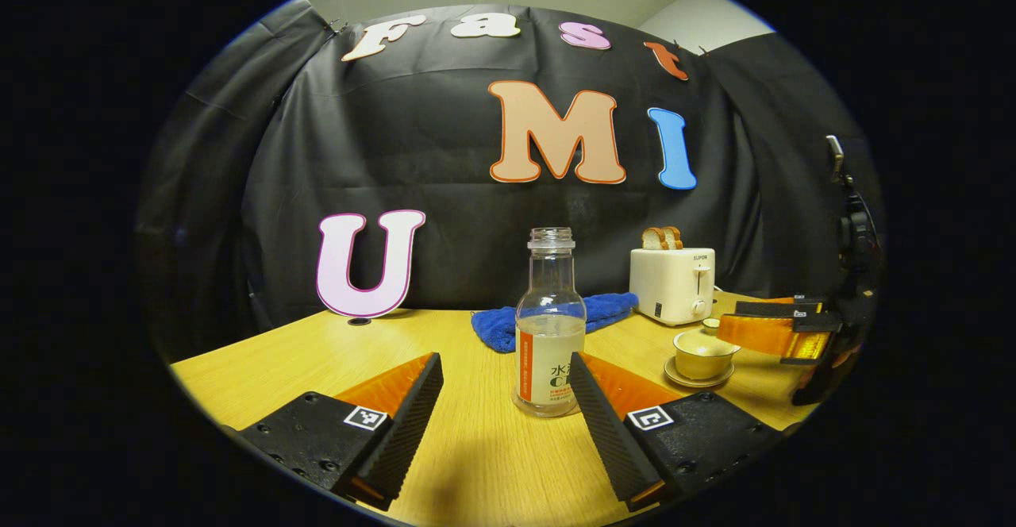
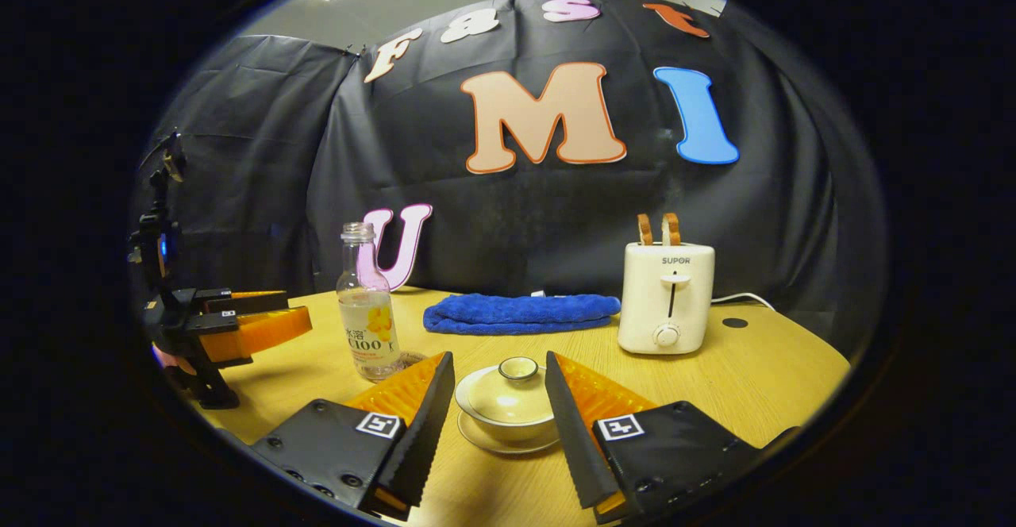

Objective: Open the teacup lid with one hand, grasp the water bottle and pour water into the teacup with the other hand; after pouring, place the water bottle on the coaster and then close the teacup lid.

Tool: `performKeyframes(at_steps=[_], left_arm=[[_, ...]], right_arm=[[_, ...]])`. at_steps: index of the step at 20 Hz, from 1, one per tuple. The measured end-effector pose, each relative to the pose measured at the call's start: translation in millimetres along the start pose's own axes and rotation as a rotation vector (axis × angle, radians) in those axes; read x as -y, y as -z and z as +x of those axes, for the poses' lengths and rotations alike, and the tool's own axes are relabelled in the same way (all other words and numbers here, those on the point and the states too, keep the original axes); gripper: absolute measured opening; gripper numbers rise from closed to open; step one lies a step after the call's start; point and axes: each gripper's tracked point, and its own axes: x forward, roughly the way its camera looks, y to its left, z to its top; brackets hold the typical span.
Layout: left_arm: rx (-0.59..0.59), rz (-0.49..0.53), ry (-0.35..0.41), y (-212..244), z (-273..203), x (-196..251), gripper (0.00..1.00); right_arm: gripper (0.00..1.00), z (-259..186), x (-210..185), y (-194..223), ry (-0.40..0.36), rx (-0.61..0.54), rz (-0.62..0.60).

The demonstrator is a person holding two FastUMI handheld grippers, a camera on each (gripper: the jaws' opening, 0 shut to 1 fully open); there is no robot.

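Tools spread wide over the worktop (image 1: 476, 463).
Left tool (image 1: 503, 380) flanks the uncapped water bottle (image 1: 549, 328); right tool (image 2: 498, 384) brackets the lidded teacup (image 2: 508, 404), neither touching.

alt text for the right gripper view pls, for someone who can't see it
The right gripper hovers with open jaws on either side of a cream lidded ceramic teacup on its saucer, on a pale wooden table. Behind stand a clear, uncapped glass water bottle, a folded blue towel and a white toaster holding two bread slices; the left gripper is at far left.
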Motion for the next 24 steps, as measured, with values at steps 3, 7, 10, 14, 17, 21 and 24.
performKeyframes(at_steps=[3,7,10,14,17,21,24], left_arm=[[0.001,0.0,0.0,-0.3,-0.2,0.4,0.93],[0.001,0.0,0.001,0.1,-0.2,0.2,0.93],[0.001,0.0,0.001,0.0,0.0,0.6,0.93],[0.0,0.001,-0.015,-0.4,-0.5,-2.7,0.94],[0.0,0.003,-0.041,0.1,-2.9,-8.7,0.93],[-0.001,0.003,-0.059,0.6,-5.3,-10.8,0.93],[-0.001,0.003,-0.059,-0.8,-6.6,-10.3,0.94]], right_arm=[[0.67,-14.9,3.8,-2.6,0.031,0.025,-0.001],[0.84,-29.6,7.6,-3.7,0.061,0.029,-0.002],[0.88,-43.7,12.9,-4.1,0.102,0.032,-0.004],[0.92,-64.5,29.2,-5.8,0.195,0.039,-0.005],[0.92,-73.9,37.2,-7.5,0.248,0.04,-0.007],[0.98,-75.9,35.3,-7.2,0.245,0.04,-0.007],[0.96,-75.7,35.1,-7.1,0.245,0.039,-0.006]])
